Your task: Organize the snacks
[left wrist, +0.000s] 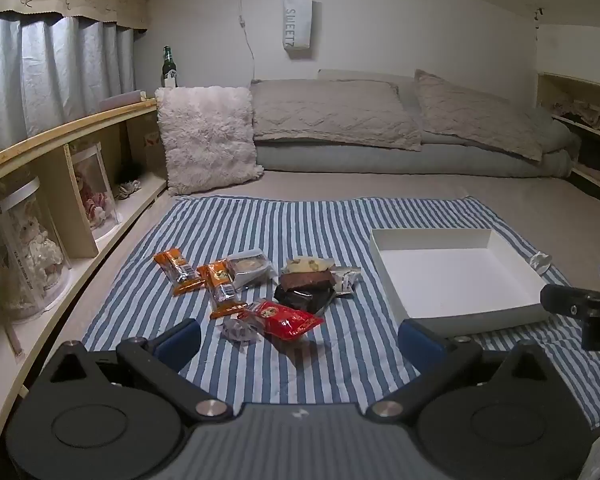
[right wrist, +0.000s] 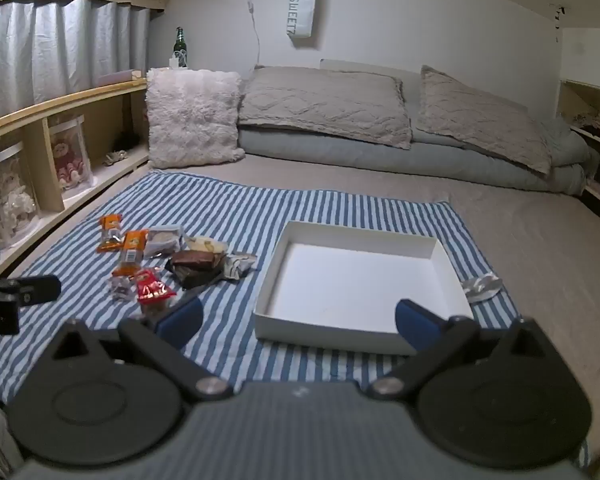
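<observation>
Several wrapped snacks lie on a blue striped cloth (left wrist: 260,224): two orange packs (left wrist: 180,272) (left wrist: 222,290), a red pack (left wrist: 288,318), a silver round pack (left wrist: 248,268), a dark brown stack (left wrist: 306,288) and a small clear wrapper (left wrist: 238,330). An empty white box (left wrist: 456,276) sits to their right. My left gripper (left wrist: 300,336) is open and empty, just short of the red pack. My right gripper (right wrist: 298,320) is open and empty, at the near edge of the white box (right wrist: 356,276). The snacks lie left of it, with the red pack (right wrist: 152,288) nearest.
A crumpled silver wrapper (right wrist: 480,286) lies right of the box. A fluffy white pillow (left wrist: 208,136) and grey pillows with folded bedding (left wrist: 340,124) lie at the back. A wooden shelf (left wrist: 60,136) with dolls runs along the left. A green bottle (left wrist: 169,66) stands on it.
</observation>
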`<state>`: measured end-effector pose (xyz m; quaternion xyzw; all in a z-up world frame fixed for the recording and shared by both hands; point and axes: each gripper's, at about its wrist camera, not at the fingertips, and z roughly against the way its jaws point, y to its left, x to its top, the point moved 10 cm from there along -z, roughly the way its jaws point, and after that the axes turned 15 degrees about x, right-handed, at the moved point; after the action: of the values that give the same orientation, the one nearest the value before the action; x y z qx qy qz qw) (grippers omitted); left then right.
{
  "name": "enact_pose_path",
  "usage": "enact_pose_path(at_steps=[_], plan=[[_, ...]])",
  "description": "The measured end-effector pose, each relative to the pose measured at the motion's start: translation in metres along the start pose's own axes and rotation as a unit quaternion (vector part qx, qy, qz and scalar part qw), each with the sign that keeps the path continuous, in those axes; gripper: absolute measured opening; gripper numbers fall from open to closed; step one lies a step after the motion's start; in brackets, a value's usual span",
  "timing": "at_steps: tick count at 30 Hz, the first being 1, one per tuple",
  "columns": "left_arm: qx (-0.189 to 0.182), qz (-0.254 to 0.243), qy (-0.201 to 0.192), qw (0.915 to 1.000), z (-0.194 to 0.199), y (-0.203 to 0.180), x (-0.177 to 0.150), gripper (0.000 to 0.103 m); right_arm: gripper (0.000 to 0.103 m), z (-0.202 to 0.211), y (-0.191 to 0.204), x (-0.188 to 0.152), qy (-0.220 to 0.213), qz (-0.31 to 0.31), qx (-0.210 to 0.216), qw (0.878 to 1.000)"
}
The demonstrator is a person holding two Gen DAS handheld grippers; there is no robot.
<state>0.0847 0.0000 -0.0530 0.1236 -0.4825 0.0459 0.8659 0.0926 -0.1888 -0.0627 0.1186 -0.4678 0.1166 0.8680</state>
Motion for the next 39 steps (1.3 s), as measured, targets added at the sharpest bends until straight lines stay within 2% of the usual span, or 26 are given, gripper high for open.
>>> enact_pose_path(at_steps=[39], plan=[[0.000, -0.001, 0.004, 1.0000, -0.0042, -0.0017, -0.0075, 0.103, 0.103, -0.0028, 0.0011, -0.0037, 0.005, -0.006, 0.001, 1.000]])
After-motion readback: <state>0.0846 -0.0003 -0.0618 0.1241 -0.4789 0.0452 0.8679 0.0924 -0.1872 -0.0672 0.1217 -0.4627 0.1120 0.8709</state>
